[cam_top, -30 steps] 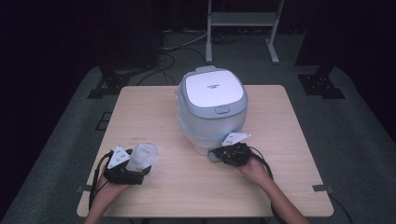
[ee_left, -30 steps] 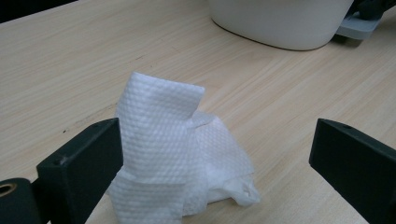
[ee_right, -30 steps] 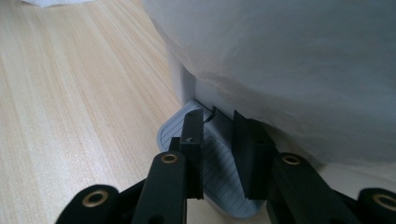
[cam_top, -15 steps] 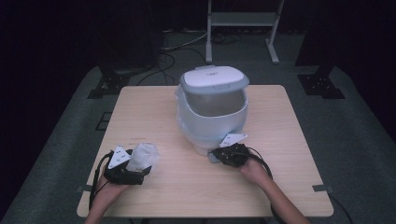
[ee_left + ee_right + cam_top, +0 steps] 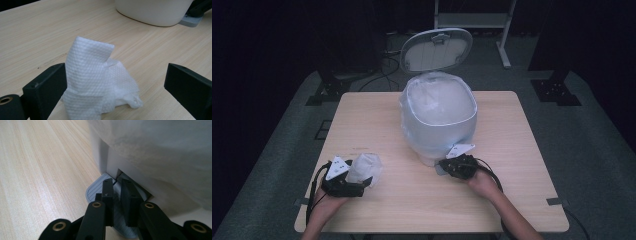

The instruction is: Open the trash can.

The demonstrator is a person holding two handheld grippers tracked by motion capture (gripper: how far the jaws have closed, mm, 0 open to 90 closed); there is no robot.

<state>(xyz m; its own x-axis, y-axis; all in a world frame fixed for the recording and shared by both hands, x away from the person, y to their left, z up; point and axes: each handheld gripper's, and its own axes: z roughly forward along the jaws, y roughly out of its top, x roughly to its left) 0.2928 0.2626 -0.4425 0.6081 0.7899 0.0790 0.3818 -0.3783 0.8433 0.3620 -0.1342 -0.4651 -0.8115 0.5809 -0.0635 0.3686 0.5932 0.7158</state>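
Observation:
A white pedal bin (image 5: 438, 125) lined with a clear plastic bag stands mid-table, its lid (image 5: 437, 50) swung upright behind it. My right gripper (image 5: 445, 165) sits at the bin's near base. In the right gripper view (image 5: 117, 182) its jaws rest on the grey ribbed pedal (image 5: 96, 191); they have just been closing and stand shut, with nothing between them. At the near left, my left gripper (image 5: 362, 176) is open around a crumpled white paper towel (image 5: 366, 166). In the left gripper view (image 5: 116, 72) the towel (image 5: 92, 75) leans on one jaw, well apart from the other.
The wooden table (image 5: 512, 130) has bare surface to the left and right of the bin. A metal rack (image 5: 472, 20) and cables (image 5: 389, 55) lie on the dark floor behind it. Black stand feet (image 5: 557, 90) sit at the far corners.
The bin's lid has swung from closed, through half raised, to fully upright. Neither hand has moved, and the towel lies where it was.

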